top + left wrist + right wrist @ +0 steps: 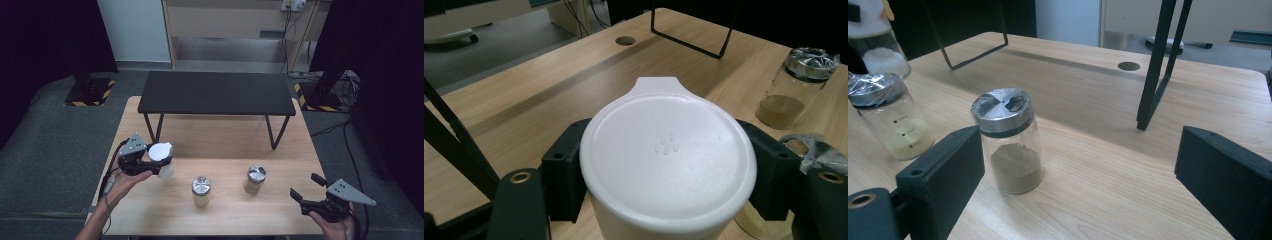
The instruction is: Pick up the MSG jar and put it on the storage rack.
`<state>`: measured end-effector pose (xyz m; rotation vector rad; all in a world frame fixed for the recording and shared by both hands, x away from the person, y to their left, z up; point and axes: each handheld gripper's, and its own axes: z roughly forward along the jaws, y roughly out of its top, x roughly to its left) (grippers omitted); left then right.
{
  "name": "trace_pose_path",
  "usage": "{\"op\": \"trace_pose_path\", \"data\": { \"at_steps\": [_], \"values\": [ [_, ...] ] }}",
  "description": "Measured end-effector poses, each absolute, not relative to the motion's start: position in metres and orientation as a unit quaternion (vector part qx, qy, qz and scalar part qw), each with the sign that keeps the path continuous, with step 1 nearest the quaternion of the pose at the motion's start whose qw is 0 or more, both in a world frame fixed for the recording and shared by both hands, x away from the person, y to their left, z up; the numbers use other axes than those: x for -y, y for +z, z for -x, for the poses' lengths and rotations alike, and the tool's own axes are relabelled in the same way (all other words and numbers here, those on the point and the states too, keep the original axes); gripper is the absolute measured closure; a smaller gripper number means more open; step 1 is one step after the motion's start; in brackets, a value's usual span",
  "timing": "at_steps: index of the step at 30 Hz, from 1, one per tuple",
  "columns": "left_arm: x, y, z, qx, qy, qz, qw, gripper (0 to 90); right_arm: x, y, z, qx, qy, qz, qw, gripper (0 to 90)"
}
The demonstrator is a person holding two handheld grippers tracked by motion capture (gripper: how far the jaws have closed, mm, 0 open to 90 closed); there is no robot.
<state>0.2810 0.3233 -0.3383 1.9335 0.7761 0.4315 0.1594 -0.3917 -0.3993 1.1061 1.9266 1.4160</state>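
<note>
White-lidded jar [667, 162] pinched by the left gripper [150, 165] fingers; right gripper [307, 187] fingers spread.

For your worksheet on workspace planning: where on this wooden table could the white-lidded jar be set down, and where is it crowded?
Bare wood lies under the black metal bench between its legs, and along the light wooden table's near edge. The middle is crowded: two glass foil-capped jars, yellow powder and brown powder. The left claw grips the white-lidded jar.

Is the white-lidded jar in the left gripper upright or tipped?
Upright. The jar sits between the left gripper jaws with its flat white lid facing up, level, in both the high view and the left gripper view.
</note>
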Motion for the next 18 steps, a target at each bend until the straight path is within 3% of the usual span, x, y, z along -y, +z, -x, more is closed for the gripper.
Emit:
{"op": "trace_pose_path", "data": {
  "at_steps": [18],
  "values": [
    [-0.319,-0.299,-0.291,-0.305,0.159,-0.807,0.479,30.1,0.392,-0.399,-0.16,-0.708,0.52,-0.409,0.248,6.2]
  ]
}}
